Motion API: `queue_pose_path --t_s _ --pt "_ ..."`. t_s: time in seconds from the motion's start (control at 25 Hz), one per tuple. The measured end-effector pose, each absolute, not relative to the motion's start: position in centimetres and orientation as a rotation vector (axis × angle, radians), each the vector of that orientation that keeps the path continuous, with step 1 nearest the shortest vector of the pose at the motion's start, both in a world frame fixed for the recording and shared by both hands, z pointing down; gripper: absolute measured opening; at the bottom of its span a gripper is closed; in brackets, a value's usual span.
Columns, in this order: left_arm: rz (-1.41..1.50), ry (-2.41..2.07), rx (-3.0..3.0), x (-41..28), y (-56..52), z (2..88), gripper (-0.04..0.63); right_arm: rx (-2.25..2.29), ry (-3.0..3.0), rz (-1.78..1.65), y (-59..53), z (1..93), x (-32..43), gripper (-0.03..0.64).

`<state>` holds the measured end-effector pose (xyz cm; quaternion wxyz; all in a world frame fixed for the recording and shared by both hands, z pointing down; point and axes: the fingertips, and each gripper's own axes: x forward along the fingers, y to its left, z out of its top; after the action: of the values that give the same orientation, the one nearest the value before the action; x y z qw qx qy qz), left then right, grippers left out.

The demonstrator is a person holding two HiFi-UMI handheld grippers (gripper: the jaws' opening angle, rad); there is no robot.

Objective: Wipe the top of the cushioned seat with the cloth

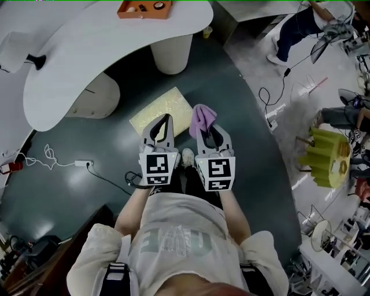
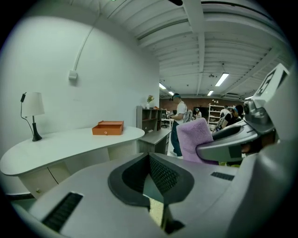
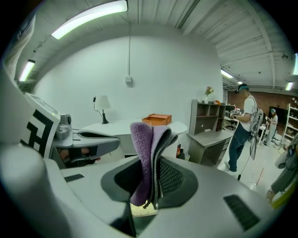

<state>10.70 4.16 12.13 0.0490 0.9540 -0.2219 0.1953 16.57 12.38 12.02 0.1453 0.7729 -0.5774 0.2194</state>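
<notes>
The right tongs (image 1: 207, 128) are clamping a folded purple cloth (image 1: 202, 117), which is sticking out past their tips. The left tongs (image 1: 165, 124) are closed on nothing. Both are covering the near edge of the yellow cushioned seat (image 1: 157, 113) on the dark floor (image 1: 69, 196). A curved white bench (image 1: 104, 46) is carrying an orange box (image 1: 144, 8) on the far side.

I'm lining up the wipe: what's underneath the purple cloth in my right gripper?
The pale yellow cushioned seat and dark floor lie below the cloth, not touching it. The cloth and the left gripper hide parts of the seat's near edge.
</notes>
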Motion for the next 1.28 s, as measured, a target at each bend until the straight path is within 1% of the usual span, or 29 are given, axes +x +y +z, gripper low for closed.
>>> queue_pose_path --t_s 0.12,0.4,0.64,0.8,1.0,1.16,1.28 --pt "0.678 -0.691 2.880 10.7 2.4 17.4 0.006 2.235 -1.698 0.693 10.3 16.4 17.1 0.091" --pt "0.703 -0.776 2.784 9.8 -0.8 30.0 0.006 2.140 -1.667 0.794 9.0 29.8 17.1 0.091" --pt "0.776 -0.822 2.697 7.5 -0.3 37.8 0.006 2.059 -1.644 0.900 9.9 37.7 15.9 0.091" --pt "0.805 -0.826 2.672 6.7 0.5 39.8 0.006 2.024 -1.647 0.939 10.3 39.7 15.4 0.091" --pt "0.787 -0.853 2.649 6.1 0.2 40.1 0.006 1.964 -1.668 0.948 9.7 40.8 15.0 0.091" --pt "0.772 -0.952 2.620 4.6 -2.0 40.2 0.006 1.884 -1.736 0.963 7.3 41.2 14.0 0.091" --pt "0.757 -1.021 2.609 2.7 -3.9 40.2 0.006 1.756 -1.818 0.978 3.9 42.0 11.8 0.091"
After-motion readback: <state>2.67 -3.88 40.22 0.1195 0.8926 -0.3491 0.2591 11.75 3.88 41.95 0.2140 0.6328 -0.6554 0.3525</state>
